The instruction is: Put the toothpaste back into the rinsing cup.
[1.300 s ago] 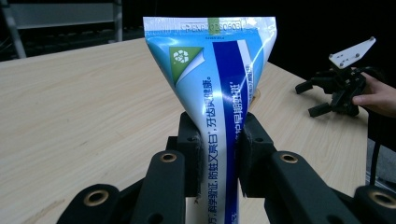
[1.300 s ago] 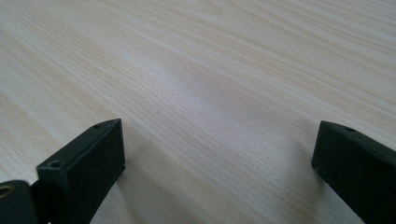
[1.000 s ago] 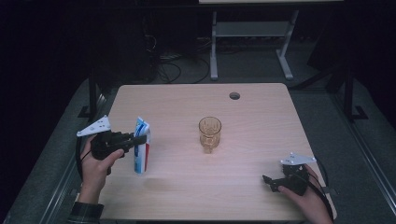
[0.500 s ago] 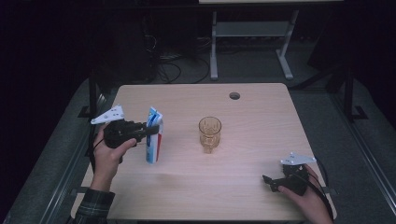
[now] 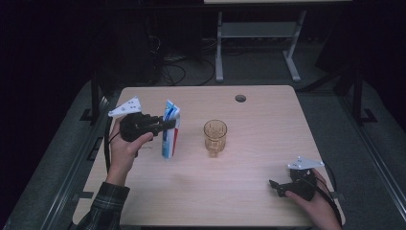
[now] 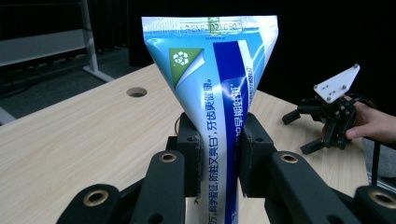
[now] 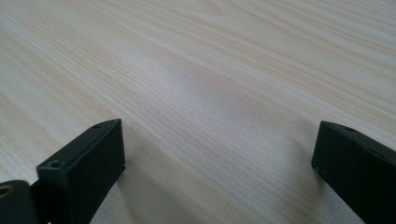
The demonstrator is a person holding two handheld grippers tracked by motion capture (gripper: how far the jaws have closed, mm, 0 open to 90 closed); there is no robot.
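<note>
A blue and white toothpaste tube [image 5: 170,128] hangs upright above the table's left half, crimped end up. My left gripper [image 5: 165,124] is shut on its middle; in the left gripper view both pads [image 6: 194,156] press the tube [image 6: 219,107] from either side. An amber glass cup [image 5: 215,137] stands on the table just right of the tube, apart from it. My right gripper [image 5: 275,188] rests low at the table's front right, open, its jaws wide apart over bare wood [image 7: 215,112] with nothing between them. The right gripper [image 6: 306,130] also appears far off in the left gripper view.
The light wooden table [image 5: 249,191] has a round cable hole [image 5: 240,98] near its far edge. A metal stand [image 5: 258,38] and cables lie on the dark floor behind the table. Dark floor surrounds the table.
My left gripper has carried the toothpaste tube rightward toward the glass cup and slightly upward. The right gripper has stayed in place.
</note>
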